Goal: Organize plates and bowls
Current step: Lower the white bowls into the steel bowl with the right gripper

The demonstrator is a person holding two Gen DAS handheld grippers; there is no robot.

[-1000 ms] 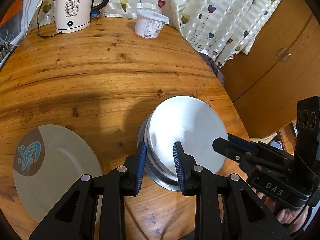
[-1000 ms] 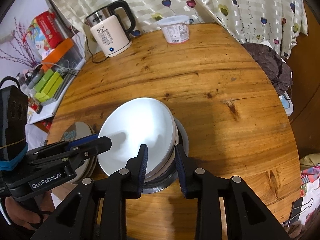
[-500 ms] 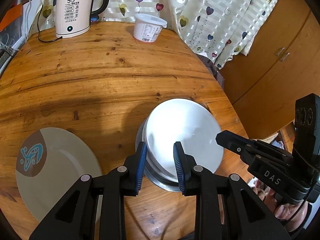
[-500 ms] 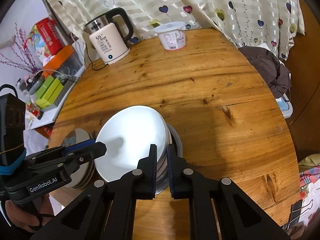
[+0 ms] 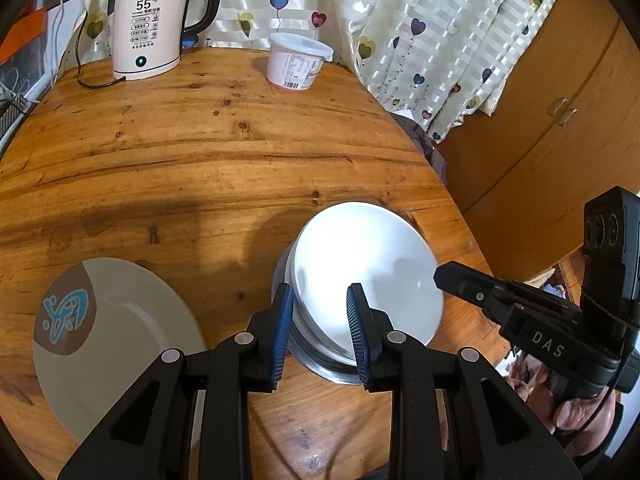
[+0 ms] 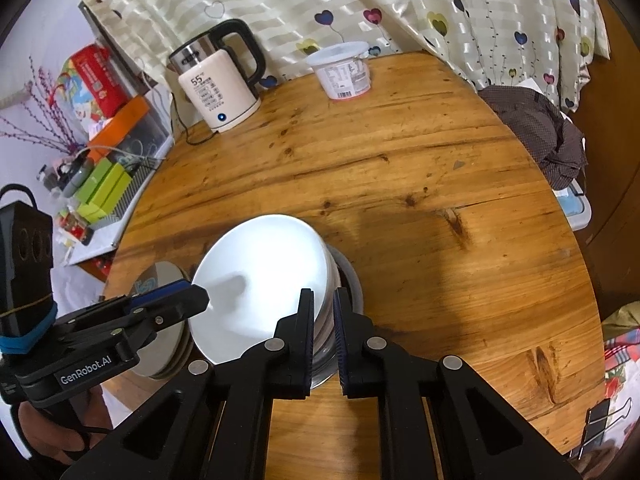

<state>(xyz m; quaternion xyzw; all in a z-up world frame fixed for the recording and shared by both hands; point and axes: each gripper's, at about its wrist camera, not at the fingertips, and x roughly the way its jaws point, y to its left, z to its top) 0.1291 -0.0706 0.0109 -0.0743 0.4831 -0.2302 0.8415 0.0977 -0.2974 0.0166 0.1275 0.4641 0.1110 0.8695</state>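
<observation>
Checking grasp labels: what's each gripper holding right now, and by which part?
Right gripper pinches the near rim of the top white bowl on the stack. Left gripper is open, straddling the bowl's edge, holding nothing.

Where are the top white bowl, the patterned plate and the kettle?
top white bowl (image 5: 360, 264), left wrist view, inner surface.
patterned plate (image 5: 132, 344), left wrist view, plain cream centre.
kettle (image 6: 218, 92), right wrist view, cream front panel.

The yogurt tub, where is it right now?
The yogurt tub stands upright at the far edge of the table by the curtain, to the right of the kettle in both wrist views.
</observation>
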